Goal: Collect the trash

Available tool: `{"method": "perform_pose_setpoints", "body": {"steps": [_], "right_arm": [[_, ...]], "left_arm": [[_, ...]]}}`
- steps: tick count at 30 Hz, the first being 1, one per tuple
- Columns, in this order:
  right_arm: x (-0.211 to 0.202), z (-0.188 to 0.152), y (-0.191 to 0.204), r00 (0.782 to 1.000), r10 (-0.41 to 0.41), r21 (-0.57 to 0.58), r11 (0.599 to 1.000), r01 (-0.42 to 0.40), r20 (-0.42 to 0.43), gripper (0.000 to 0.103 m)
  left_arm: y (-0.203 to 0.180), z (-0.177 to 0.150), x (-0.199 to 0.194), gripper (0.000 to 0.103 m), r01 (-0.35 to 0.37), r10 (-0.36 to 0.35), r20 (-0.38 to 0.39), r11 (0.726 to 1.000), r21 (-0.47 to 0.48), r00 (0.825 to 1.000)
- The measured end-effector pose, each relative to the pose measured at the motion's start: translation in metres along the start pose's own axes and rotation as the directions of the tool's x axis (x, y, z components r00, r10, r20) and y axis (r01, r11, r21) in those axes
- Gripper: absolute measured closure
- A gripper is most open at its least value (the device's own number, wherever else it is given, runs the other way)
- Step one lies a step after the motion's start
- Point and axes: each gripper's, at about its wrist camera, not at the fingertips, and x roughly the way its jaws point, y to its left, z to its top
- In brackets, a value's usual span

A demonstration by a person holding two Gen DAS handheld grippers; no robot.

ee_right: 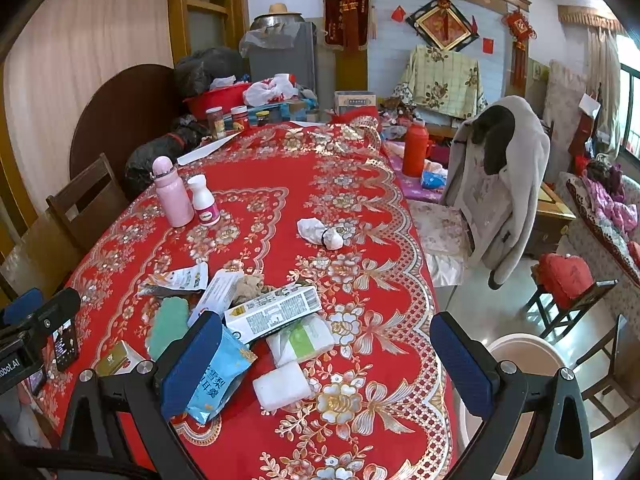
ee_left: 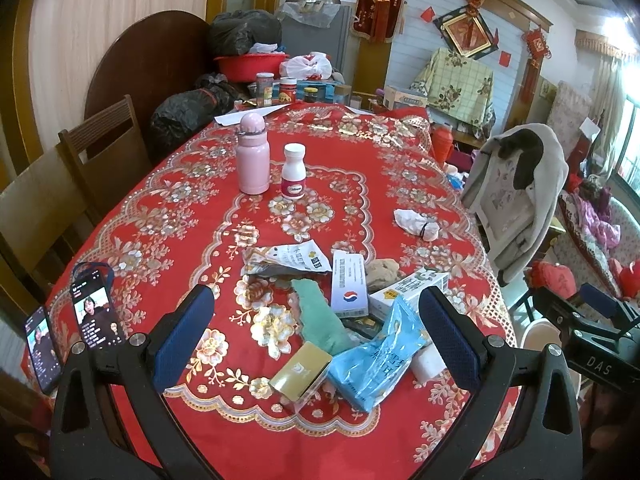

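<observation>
A pile of trash lies near the front edge of the red floral tablecloth [ee_left: 168,216]: a blue snack bag [ee_left: 374,364] [ee_right: 218,376], a gold box [ee_left: 301,372], a green rag [ee_left: 322,320], a white-and-blue box [ee_left: 349,290], a long white carton [ee_left: 408,290] [ee_right: 274,312], a torn wrapper [ee_left: 286,260], a white packet [ee_right: 300,338] and a white block [ee_right: 282,386]. My left gripper [ee_left: 316,344] is open above the pile, empty. My right gripper [ee_right: 326,364] is open and empty over the table's right front, with a pale bin [ee_right: 528,364] below its right finger.
A pink flask [ee_left: 252,156] and a white bottle [ee_left: 294,172] stand mid-table. A tied white bundle [ee_left: 416,222] lies to the right. Two phones [ee_left: 96,314] rest at the left edge. Chairs flank the table; one at the right holds a coat [ee_right: 500,184].
</observation>
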Motion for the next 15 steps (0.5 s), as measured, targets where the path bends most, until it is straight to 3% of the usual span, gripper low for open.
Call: {"method": "perform_pose_setpoints", "body": {"steps": [15], "right_arm": [[0.0038, 0.0010, 0.0022, 1.000, 0.003, 0.000, 1.000, -0.003, -0.019, 0.000]], "left_arm": [[0.0071, -0.0013, 0.0000, 0.001, -0.002, 0.001, -0.006, 1.000, -0.004, 1.000]]}}
